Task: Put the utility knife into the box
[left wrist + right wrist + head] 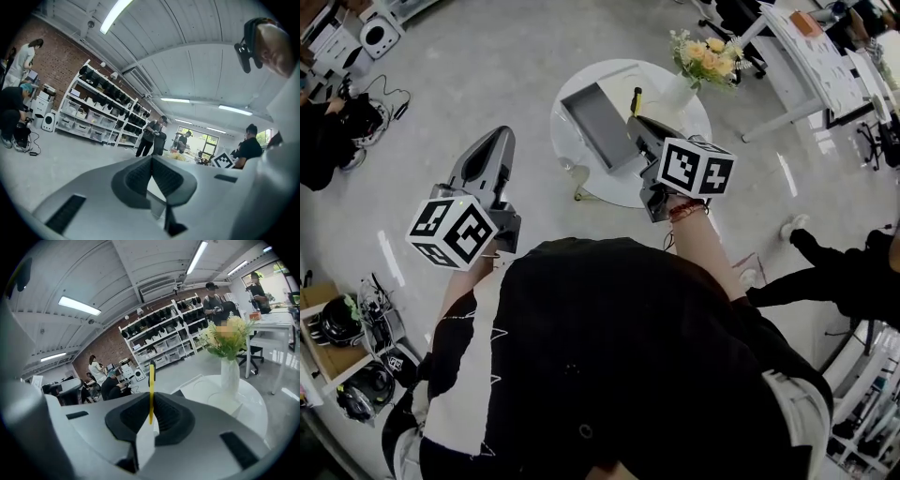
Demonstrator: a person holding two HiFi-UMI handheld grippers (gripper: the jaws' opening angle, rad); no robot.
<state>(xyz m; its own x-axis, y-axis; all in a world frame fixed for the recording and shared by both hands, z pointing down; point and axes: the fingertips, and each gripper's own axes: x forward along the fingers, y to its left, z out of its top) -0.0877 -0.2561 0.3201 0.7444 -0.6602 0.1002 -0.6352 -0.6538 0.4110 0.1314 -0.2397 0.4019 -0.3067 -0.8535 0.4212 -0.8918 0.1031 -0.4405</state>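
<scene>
While my right gripper (641, 124) sits just right of centre in the head view, its jaws are clamped on the utility knife (636, 97). The knife's yellow-and-black body sticks out past the tips toward the top of the frame. In the right gripper view the knife (151, 380) runs as a thin yellow strip with a black end, edge-on and upright, pinched between the dark pads (169, 414) at centre frame.

The box (596, 122) is an open grey tray lying on the round white table (661, 82) in the upper middle of the head view, directly left of the knife. The knife is over the table, beside the box and not inside it. A white vase of flowers (705, 58) stands at the table's upper right, and it shows at right in the right gripper view (229, 375).

My left gripper (496, 141) is at mid-left of the head view, over bare floor and well apart from the table. Its jaws are together with nothing between them (151, 158).
</scene>
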